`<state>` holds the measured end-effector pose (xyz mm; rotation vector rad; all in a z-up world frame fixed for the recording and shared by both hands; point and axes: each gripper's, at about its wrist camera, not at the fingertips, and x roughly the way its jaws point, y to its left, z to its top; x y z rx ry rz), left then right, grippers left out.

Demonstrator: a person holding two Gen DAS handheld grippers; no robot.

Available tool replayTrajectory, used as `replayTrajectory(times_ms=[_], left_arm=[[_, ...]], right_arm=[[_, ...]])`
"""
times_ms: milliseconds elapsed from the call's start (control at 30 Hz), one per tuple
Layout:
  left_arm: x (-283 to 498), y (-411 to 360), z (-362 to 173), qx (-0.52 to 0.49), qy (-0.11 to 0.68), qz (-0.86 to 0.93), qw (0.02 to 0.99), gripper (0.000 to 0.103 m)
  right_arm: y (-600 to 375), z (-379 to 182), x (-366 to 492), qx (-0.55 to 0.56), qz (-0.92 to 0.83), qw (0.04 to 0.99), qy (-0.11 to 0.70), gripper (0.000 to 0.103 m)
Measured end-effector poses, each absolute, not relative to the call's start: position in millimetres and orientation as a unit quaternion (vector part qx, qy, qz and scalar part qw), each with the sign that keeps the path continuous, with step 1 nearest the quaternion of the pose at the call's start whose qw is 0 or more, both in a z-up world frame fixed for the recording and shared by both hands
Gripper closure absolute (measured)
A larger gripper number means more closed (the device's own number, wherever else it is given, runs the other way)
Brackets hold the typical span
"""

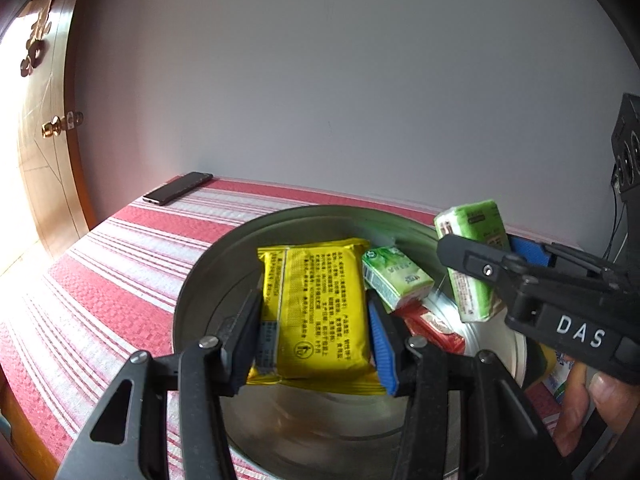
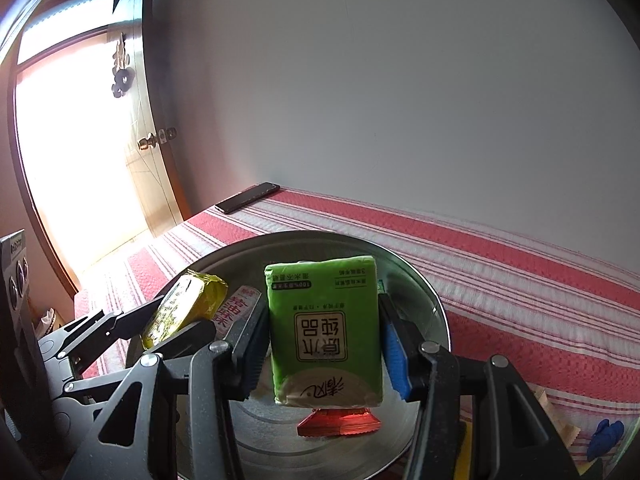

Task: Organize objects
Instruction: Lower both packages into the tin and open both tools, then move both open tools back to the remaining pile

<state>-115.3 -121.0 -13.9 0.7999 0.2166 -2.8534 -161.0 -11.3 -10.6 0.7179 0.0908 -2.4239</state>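
Observation:
My left gripper (image 1: 316, 344) is shut on a yellow foil packet (image 1: 316, 304), held over the round metal basin (image 1: 208, 276). Across the basin, the yellow packet (image 2: 188, 304) and the left gripper (image 2: 160, 332) show again at the left of the right wrist view. My right gripper (image 2: 324, 344) is shut on a green tissue pack (image 2: 324, 328) above the basin (image 2: 432, 300). The same green tissue pack (image 1: 472, 264) and right gripper (image 1: 492, 256) appear at the right of the left wrist view. Inside the basin lie a small green-and-white carton (image 1: 396, 276) and a red packet (image 1: 432, 328), also the red packet (image 2: 340, 424).
The basin rests on a red-and-white striped cloth (image 1: 120, 264) against a grey wall. A dark phone (image 1: 178, 188) lies at the cloth's far left corner. A wooden door with a brass knob (image 1: 60, 124) stands at the left. A blue object (image 2: 606, 436) lies at the right edge.

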Motion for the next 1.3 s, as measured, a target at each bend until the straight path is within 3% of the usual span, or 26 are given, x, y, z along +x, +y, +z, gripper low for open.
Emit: replayTrajectory(times_ms=[967, 1100, 1200, 1300], left_arm=[[-119, -109, -22, 0.302, 0.075, -0.947, 0.083, 0.053], [-116, -111, -20, 0.298, 0.082, -0.947, 0.087, 0.043], [-109, -111, -13, 0.286, 0.088, -0.949, 0.094, 0.028], [-103, -104, -6, 0.276, 0.087, -0.952, 0.096, 0.027]], right_arm=[[-14, -37, -173, 0.313, -0.901, 0.297, 0.044, 0.048], [-9, -35, -167, 0.299, -0.908, 0.292, 0.043, 0.036], [2, -31, -162, 0.29, -0.913, 0.286, 0.034, 0.035], [20, -27, -154, 0.28, -0.919, 0.276, 0.031, 0.035]])
